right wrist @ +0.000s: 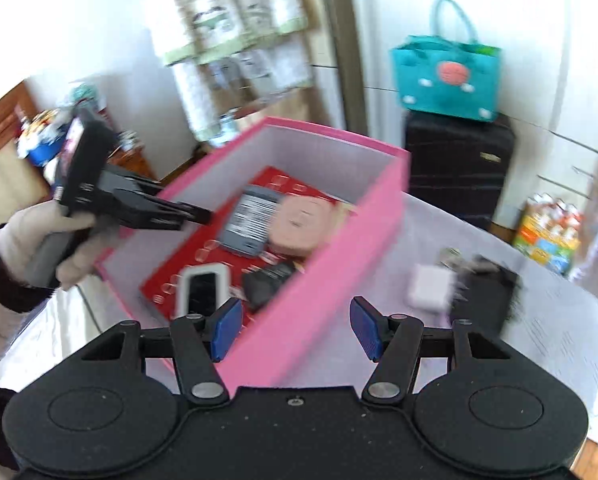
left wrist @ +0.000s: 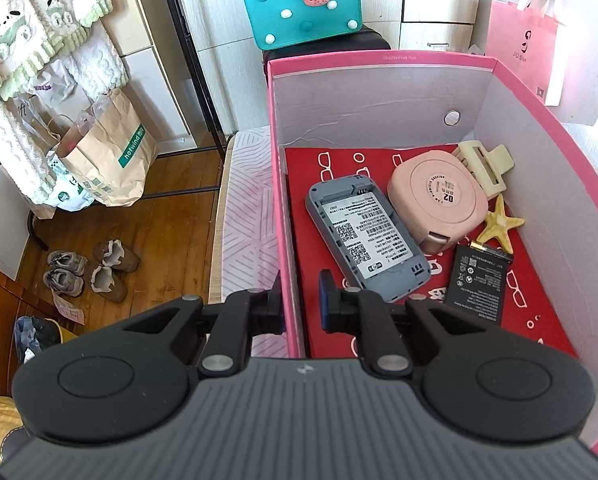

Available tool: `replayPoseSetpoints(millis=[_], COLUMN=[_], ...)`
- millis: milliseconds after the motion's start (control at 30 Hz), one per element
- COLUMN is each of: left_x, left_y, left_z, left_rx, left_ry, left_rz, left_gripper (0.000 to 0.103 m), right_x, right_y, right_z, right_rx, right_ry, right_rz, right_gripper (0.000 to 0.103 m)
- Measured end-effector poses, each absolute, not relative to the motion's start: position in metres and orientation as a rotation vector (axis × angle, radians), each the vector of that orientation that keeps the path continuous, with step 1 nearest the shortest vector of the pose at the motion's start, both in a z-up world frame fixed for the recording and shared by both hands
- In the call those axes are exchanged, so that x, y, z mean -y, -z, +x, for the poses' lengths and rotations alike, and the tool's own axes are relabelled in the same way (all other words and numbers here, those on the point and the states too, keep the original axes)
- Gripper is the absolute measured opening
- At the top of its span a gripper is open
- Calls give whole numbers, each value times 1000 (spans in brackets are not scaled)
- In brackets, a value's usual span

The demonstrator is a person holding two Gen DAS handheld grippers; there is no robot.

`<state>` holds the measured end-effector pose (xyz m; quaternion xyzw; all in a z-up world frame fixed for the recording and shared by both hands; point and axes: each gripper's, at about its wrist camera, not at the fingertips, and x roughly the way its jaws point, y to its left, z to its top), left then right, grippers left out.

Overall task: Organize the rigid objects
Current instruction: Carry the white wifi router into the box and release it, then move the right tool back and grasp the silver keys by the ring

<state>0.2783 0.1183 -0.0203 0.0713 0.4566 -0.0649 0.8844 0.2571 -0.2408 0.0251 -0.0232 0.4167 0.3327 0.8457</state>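
A pink box [left wrist: 379, 58] with a red-lined floor holds a grey router [left wrist: 369, 236], a round pink case [left wrist: 439, 200], a beige hair claw [left wrist: 485, 164], a yellow starfish [left wrist: 501, 226] and a black battery [left wrist: 481, 282]. My left gripper [left wrist: 299, 300] straddles the box's left wall, jaws narrowly apart, and does not pinch it. In the blurred right wrist view, my right gripper [right wrist: 295, 328] is open and empty over the box's near wall [right wrist: 299, 312]. A white-rimmed black device [right wrist: 201, 290] lies in the box. The left gripper [right wrist: 195, 214] shows at the far rim.
On the table right of the box lie a white charger block [right wrist: 431, 288], keys [right wrist: 453, 258] and a black object [right wrist: 487, 296]. A teal felt bag [left wrist: 303, 4] sits on a black suitcase [right wrist: 459, 168] behind. Paper bags [left wrist: 107, 156] and shoes [left wrist: 87, 276] stand on the wooden floor.
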Motion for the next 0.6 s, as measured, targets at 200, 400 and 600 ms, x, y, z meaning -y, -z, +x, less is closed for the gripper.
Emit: replayPoseSetpoints(millis=[200,400,600], left_x=[-119,-119,-119], left_y=[20,20,20], left_z=[278,279,278], left_rx=[-950,-950,-950], left_ry=[134,135,135], left_rz=[145,141,147], left_gripper=[12,12,12], right_x=[285,316,341], right_y=[11,55,98], right_z=[249,248,265], right_rx=[-881,-896,-924], right_ry=[-572,-418,-294], right_rz=[9,9,9], right_gripper=[65,61,60])
